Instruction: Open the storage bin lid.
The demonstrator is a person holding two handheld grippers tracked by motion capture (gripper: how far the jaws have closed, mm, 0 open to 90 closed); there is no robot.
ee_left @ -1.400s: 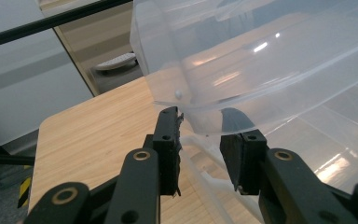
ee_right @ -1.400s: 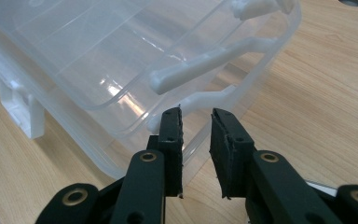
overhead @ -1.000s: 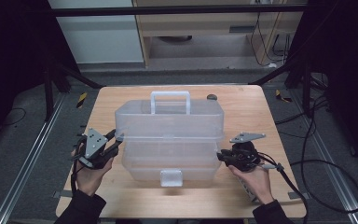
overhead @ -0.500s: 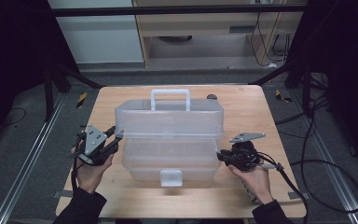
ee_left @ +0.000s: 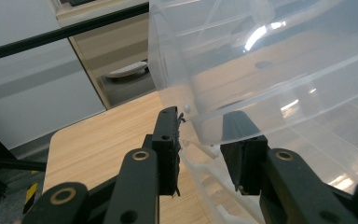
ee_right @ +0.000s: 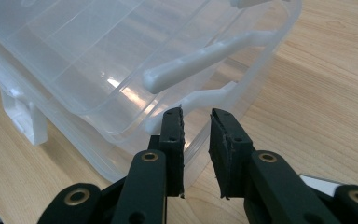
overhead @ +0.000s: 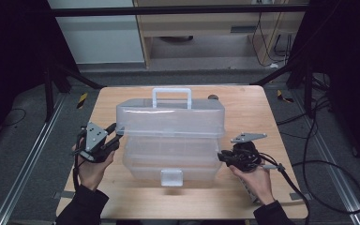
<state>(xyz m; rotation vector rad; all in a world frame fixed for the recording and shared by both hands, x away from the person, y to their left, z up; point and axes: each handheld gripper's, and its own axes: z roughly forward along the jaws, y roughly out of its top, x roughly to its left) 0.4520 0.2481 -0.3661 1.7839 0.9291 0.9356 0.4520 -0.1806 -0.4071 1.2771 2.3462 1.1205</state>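
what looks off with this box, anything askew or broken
The clear box isn't shut: its lid is lifted and sits farther back than the base, leaving a gap. The front latch hangs undone. No cracks or spills visible. A gripper sits at each end.

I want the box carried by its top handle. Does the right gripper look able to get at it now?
Probably yes. The white handle stands upright and uncovered on the clear storage box; the right gripper sits low at the box's right end, so it would have to rise first.
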